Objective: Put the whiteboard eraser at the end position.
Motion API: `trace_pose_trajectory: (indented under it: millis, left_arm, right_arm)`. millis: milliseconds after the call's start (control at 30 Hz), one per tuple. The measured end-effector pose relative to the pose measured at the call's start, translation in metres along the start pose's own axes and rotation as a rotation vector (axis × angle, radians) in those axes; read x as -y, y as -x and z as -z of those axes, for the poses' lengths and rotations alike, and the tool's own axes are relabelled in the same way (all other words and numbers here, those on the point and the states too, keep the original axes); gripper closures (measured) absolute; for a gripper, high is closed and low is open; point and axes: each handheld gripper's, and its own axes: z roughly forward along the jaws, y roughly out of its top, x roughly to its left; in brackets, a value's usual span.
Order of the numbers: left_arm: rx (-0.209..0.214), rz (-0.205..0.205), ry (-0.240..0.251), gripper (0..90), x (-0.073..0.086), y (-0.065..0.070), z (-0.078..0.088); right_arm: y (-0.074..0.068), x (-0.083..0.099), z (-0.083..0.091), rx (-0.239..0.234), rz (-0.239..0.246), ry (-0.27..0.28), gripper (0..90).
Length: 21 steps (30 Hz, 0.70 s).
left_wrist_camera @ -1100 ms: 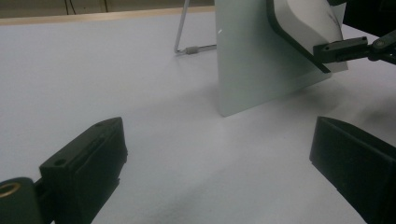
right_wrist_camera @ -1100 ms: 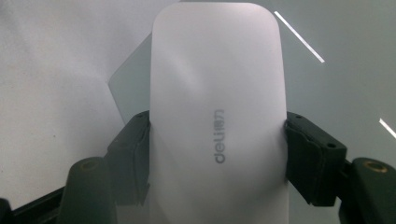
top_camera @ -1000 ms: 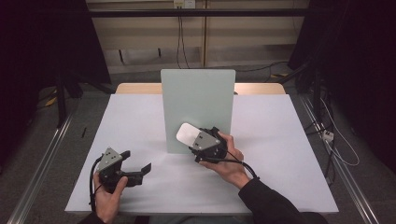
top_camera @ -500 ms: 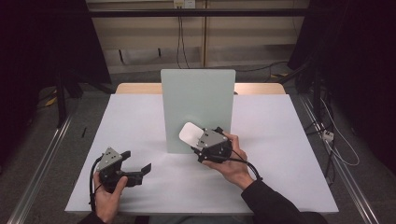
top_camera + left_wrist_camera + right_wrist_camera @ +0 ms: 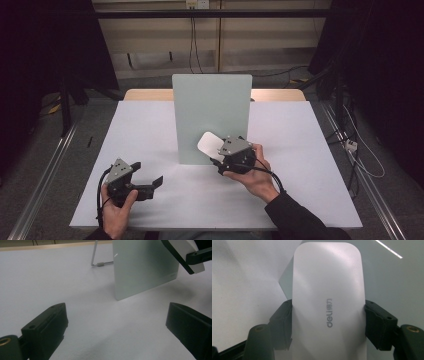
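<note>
Right gripper (image 5: 216, 154) was clamped on a white eraser (image 5: 208, 144), one jaw on each long edge, printed face toward its camera. Side grip left the flat wiping face free, probably the point, since it's a board eraser by the look of it (black pad layer showed along its edge in the left gripper view (image 5: 178, 257)).

Eraser was held off the table (image 5: 300, 150), right in front of the lower right part of the pale green board (image 5: 210, 107). Couldn't tell whether it touched the board; from the left gripper view it looked just clear of it and tilted.

Board stood upright near the table's middle, propped by a wire stand (image 5: 96, 257) behind it, face toward the person, so it could be reached from the front without a second hand steadying it.

Left gripper (image 5: 150, 175) sat low at the table's near left, jaws wide apart with nothing between them, well away from the board. Looked parked: out of the right hand's path, aimed toward the board's corner.

My read: eraser was being brought up to the board face, and wiping hadn't clearly begun. Board surface looked clean, no marks visible.
</note>
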Motion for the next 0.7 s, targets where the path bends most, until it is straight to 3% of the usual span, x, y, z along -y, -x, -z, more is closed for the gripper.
trace_pose_trajectory:
  millis: [300,700]
  left_arm:
    - [0.008,0.021,-0.009,3.8,0.002,-0.003,-0.002]
    - [0.005,0.002,-0.005,3.8,0.0,0.001,-0.001]
  right_arm:
    - [0.005,0.005,0.005,-0.041,-0.046,-0.002,31.5]
    - [0.006,0.015,0.015,-0.091,-0.094,-0.054,31.5]
